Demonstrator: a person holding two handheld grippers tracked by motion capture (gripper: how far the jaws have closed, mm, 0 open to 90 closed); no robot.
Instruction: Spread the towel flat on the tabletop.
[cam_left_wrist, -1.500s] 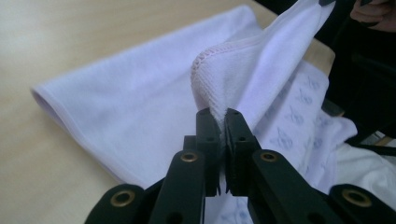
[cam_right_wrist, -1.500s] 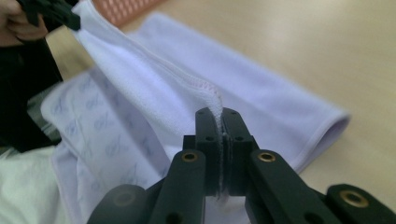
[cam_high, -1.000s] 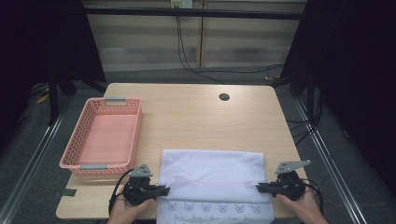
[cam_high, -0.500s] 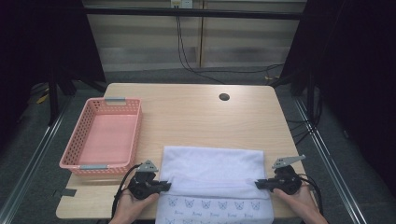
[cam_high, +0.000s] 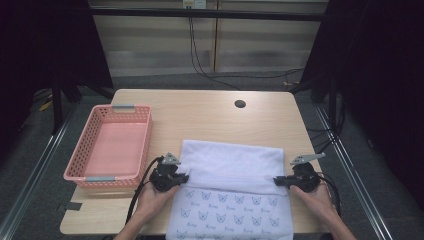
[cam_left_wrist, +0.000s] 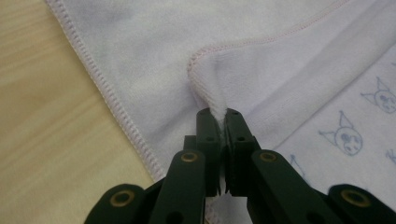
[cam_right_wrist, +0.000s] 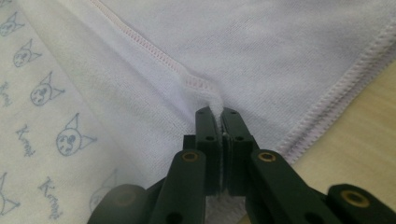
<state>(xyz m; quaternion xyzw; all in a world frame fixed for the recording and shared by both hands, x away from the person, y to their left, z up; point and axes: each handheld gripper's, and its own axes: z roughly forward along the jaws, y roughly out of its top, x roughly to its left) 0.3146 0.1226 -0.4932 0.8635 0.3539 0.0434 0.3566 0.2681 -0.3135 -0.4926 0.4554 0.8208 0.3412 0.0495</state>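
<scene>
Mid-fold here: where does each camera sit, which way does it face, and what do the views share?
High view: above the person's side, facing forward and down on the wooden table; both hands, left gripper and right gripper show.
Left gripper view: rides that gripper, looking along its jaws at the pinched hem.
Right gripper view: likewise.
Shared: the white cat-printed towel.

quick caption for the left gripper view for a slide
Left gripper shut on a hemmed towel corner, above the wooden table.
</scene>
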